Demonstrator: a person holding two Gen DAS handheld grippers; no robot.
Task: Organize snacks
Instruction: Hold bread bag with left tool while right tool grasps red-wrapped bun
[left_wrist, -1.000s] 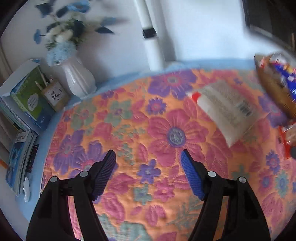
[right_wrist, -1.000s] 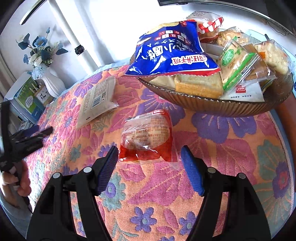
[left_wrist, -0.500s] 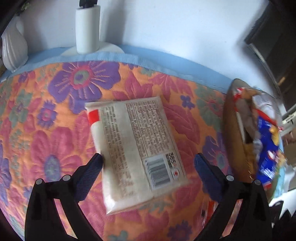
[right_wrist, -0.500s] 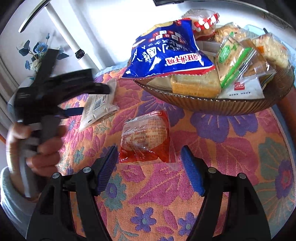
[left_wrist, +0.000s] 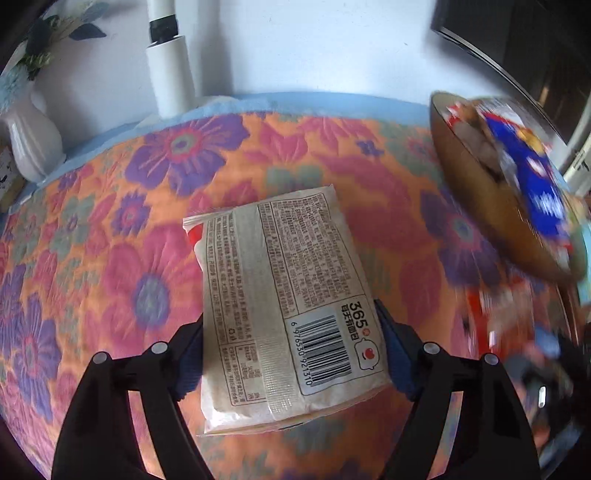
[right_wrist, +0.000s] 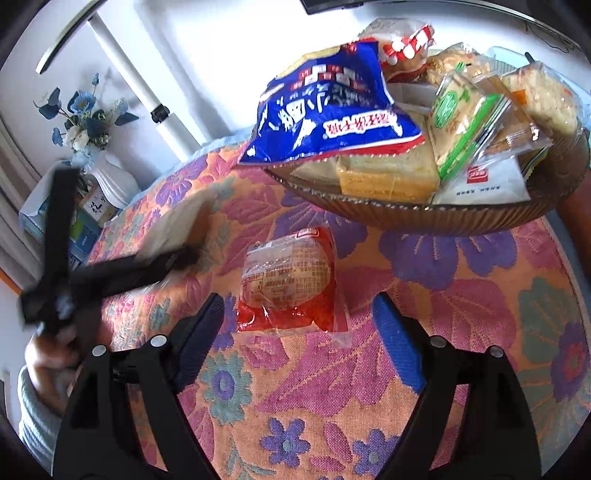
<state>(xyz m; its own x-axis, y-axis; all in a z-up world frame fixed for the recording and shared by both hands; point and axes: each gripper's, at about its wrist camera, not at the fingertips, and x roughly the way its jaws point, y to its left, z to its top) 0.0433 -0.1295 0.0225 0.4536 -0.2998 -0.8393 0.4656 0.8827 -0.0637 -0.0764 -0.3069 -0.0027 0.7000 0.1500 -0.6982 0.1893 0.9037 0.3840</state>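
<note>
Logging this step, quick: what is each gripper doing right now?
Left gripper: closing on the white snack packet, pads at its sides.
Right gripper: open, empty, just opening, red bread packet ahead.

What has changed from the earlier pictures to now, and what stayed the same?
The left gripper swung from bare cloth over to the white packet, opened wide, and its jaws have just been closing, now standing at the packet's sides. The right gripper has just been opening; the red bun packet lies ahead of it, untouched. The bowl of snacks and the vase stayed put.

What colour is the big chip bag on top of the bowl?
Blue with red trim, the big chip bag shows best in the right wrist view.
</note>
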